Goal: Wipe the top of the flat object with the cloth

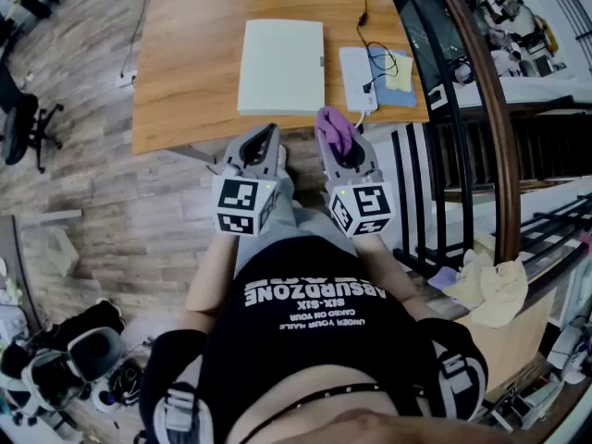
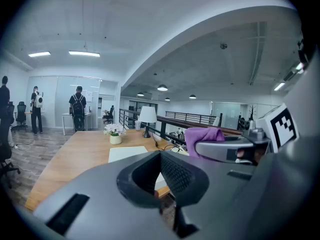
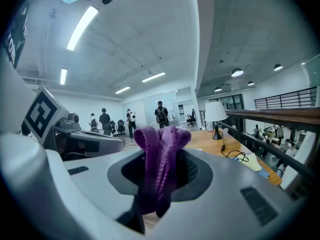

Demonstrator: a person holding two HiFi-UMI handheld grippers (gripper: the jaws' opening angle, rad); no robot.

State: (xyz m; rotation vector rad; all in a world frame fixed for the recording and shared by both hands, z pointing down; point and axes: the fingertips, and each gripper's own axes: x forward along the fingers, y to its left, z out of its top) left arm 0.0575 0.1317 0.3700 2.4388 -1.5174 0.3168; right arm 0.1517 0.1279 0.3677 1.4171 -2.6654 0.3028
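The right gripper (image 1: 344, 146) pinches the purple cloth (image 1: 333, 126); the left gripper (image 1: 264, 142) looks shut, empty. Press the cloth flat on the white flat object (image 1: 282, 66), upper middle.

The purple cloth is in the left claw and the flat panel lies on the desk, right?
No, the purple cloth is gripped in the right claw, as the right gripper view shows; the left claw holds nothing. The rest holds.

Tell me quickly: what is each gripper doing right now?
Left gripper: closed, holding nothing.
Right gripper: closed on the purple cloth.
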